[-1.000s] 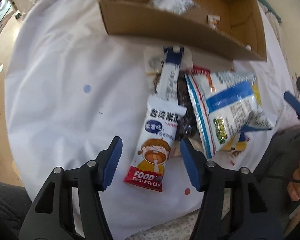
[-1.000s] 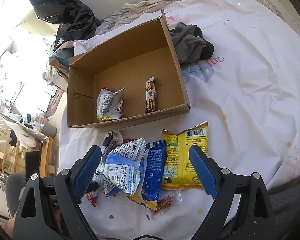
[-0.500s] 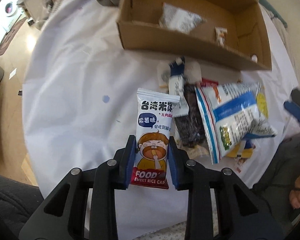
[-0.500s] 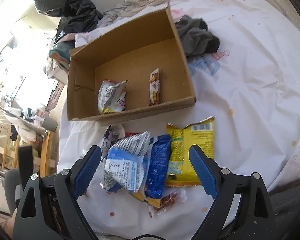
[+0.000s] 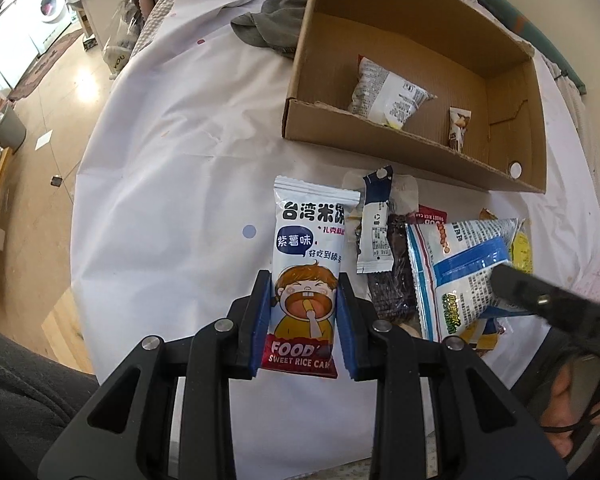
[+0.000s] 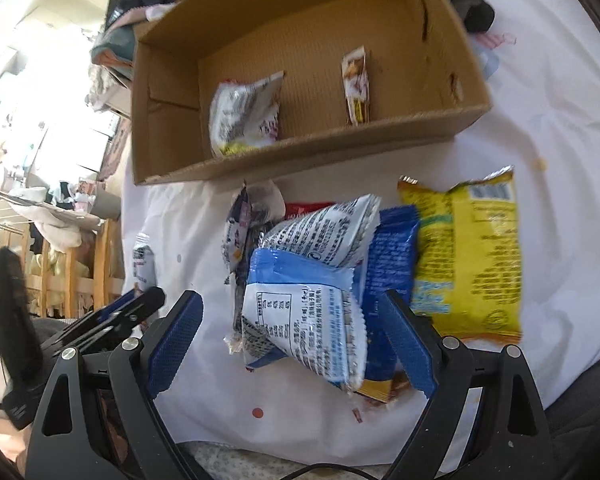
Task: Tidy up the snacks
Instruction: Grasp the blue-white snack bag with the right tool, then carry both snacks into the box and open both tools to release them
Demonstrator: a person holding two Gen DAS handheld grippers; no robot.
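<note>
My left gripper point(image 5: 303, 304) is shut on a white sweet rice cake packet point(image 5: 308, 264) with a cartoon child, held above the white sheet. A cardboard box point(image 5: 384, 142) lies beyond, holding a white bag point(image 5: 388, 94) and a small bar point(image 5: 458, 130). My right gripper point(image 6: 292, 336) is open, its jaws either side of a blue-and-white bag point(image 6: 308, 292) on top of the snack pile. A blue packet point(image 6: 392, 264) and a yellow bag point(image 6: 472, 256) lie beside it. The box point(image 6: 300, 156) also shows in the right wrist view.
A grey cloth point(image 5: 272, 26) lies at the box's far left corner. The white sheet point(image 5: 172, 160) ends at a wooden floor point(image 5: 32, 128) on the left. More small packets point(image 5: 376, 228) lie between the held packet and the pile.
My left gripper closed on the rice cake packet and lifted it off the pile. My right gripper moved forward and down over the blue-and-white bag, still open.
</note>
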